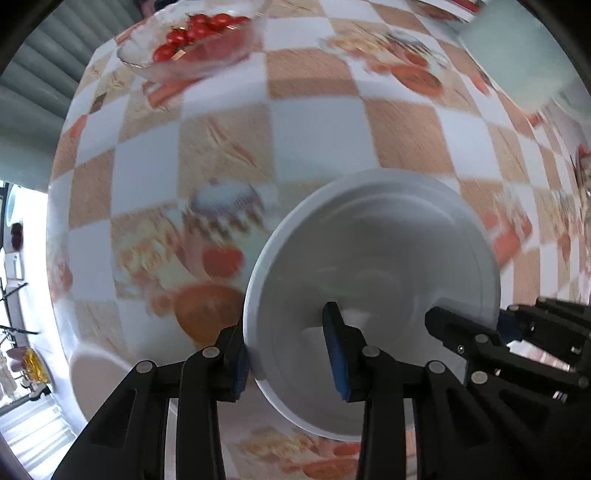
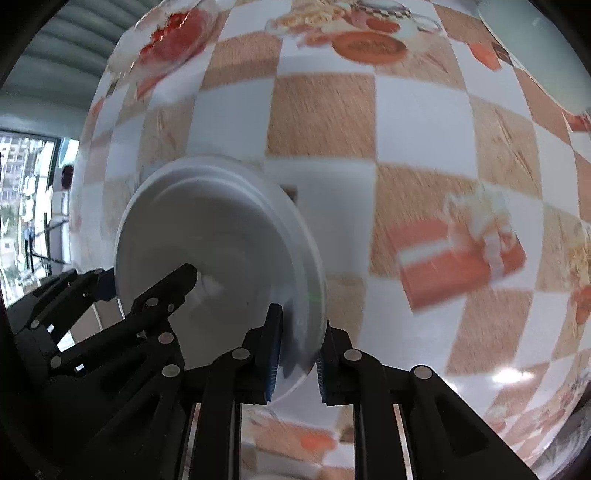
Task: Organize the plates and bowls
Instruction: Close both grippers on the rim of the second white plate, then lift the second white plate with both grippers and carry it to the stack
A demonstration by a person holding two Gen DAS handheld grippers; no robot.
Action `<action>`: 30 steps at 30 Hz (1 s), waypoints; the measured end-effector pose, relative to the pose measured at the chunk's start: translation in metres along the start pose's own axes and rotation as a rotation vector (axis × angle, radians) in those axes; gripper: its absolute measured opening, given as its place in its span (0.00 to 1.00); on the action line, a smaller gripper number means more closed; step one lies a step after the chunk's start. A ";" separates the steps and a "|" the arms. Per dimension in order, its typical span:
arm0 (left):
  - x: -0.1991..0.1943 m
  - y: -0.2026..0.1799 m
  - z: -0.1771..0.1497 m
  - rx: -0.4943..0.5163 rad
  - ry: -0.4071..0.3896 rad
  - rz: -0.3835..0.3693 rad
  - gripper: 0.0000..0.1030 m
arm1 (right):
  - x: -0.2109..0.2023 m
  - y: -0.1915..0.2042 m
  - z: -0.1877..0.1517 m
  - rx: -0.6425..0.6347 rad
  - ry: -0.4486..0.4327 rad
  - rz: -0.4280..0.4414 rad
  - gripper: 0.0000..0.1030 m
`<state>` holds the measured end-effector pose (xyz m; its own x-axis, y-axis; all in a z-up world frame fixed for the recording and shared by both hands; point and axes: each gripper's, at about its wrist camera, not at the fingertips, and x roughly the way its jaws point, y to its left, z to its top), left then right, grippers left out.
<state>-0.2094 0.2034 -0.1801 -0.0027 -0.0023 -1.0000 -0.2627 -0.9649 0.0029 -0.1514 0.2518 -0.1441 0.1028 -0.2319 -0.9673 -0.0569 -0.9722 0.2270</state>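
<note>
A stack of nested white bowls point(image 1: 376, 258) point(image 2: 221, 236) sits on a checked tablecloth with food prints point(image 1: 314, 122). My left gripper point(image 1: 290, 360) points down over the stack's left rim, one blue pad against the outside and the other finger inside against the wall. In the right wrist view it point(image 2: 147, 280) straddles the far rim the same way. My right gripper point(image 2: 298, 358) is shut on the opposite rim, which is pinched between its blue pads. The left wrist view shows it point(image 1: 476, 325) at the stack's right edge.
A glass bowl of cherry tomatoes point(image 1: 192, 40) point(image 2: 166, 33) stands at the far left of the table. A pale green dish point(image 1: 517, 55) point(image 2: 535, 48) lies at the far right. Another pale round dish point(image 1: 96, 373) shows near the left table edge.
</note>
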 end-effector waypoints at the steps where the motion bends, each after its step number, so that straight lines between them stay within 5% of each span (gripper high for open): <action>1: 0.001 -0.006 -0.008 0.012 0.007 -0.001 0.38 | 0.001 -0.001 -0.008 0.002 0.009 -0.007 0.17; 11: 0.008 -0.046 -0.084 0.075 0.035 -0.024 0.38 | 0.014 -0.007 -0.092 0.053 0.052 -0.011 0.18; 22: 0.014 -0.059 -0.119 0.061 0.024 -0.015 0.38 | 0.028 -0.021 -0.134 0.090 0.066 0.017 0.18; 26: 0.008 -0.050 -0.115 0.041 0.023 -0.023 0.38 | 0.029 -0.053 -0.109 0.103 0.074 0.018 0.18; 30: 0.004 -0.037 -0.115 0.030 0.029 -0.035 0.38 | 0.019 -0.038 -0.100 0.082 0.077 0.002 0.18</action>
<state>-0.0882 0.2090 -0.1845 0.0346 0.0232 -0.9991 -0.2911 -0.9561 -0.0323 -0.0478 0.2807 -0.1601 0.1783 -0.2386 -0.9546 -0.1379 -0.9666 0.2158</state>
